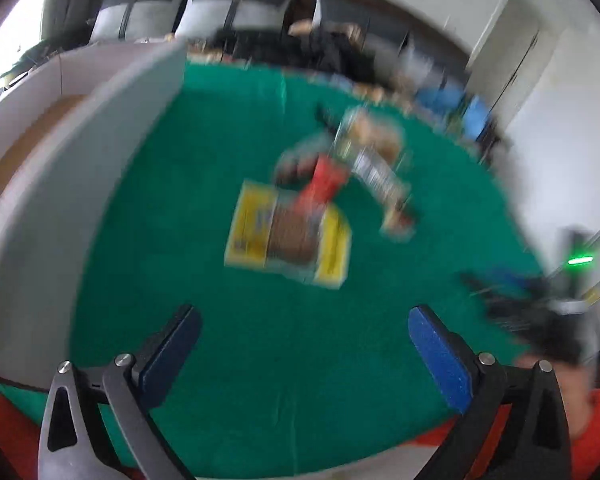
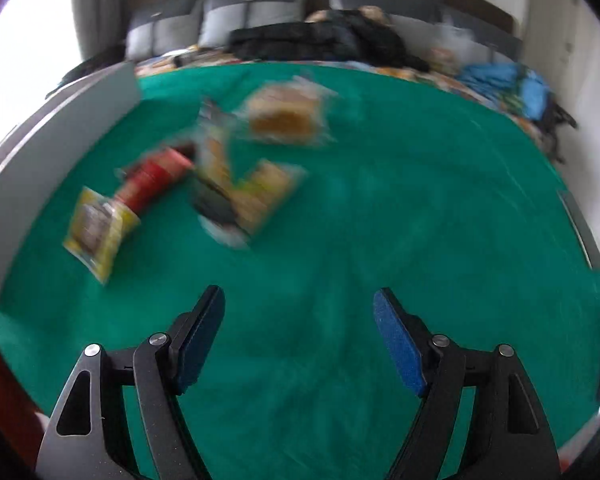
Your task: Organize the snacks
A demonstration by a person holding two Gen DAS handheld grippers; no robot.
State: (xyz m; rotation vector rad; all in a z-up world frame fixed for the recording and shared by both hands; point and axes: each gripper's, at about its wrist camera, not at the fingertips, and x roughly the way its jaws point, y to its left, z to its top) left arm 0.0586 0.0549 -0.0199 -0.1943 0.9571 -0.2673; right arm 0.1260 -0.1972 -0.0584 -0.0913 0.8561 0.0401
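Note:
Several snack packs lie in a loose pile on a green cloth [image 1: 260, 360]; both views are motion-blurred. A yellow packet [image 1: 290, 236] lies nearest my left gripper [image 1: 304, 328], with a red packet [image 1: 323, 188] partly over its far end and clear-wrapped packs [image 1: 374, 148] behind. My left gripper stands open above bare cloth, nothing between its blue pads. In the right wrist view the yellow packet [image 2: 98, 230], the red packet [image 2: 154, 180] and other packs [image 2: 256, 196] lie far left of my right gripper [image 2: 300, 308], which is open over the green cloth [image 2: 380, 220] and holds nothing.
A grey open box [image 1: 100, 160] with a cardboard-coloured inside stands at the cloth's left edge; its wall [image 2: 60, 128] shows in the right wrist view too. Dark and blue clothes [image 2: 500, 76] and grey pillows [image 2: 240, 16] lie behind. A person's red sleeve [image 1: 596, 420] is at the lower right.

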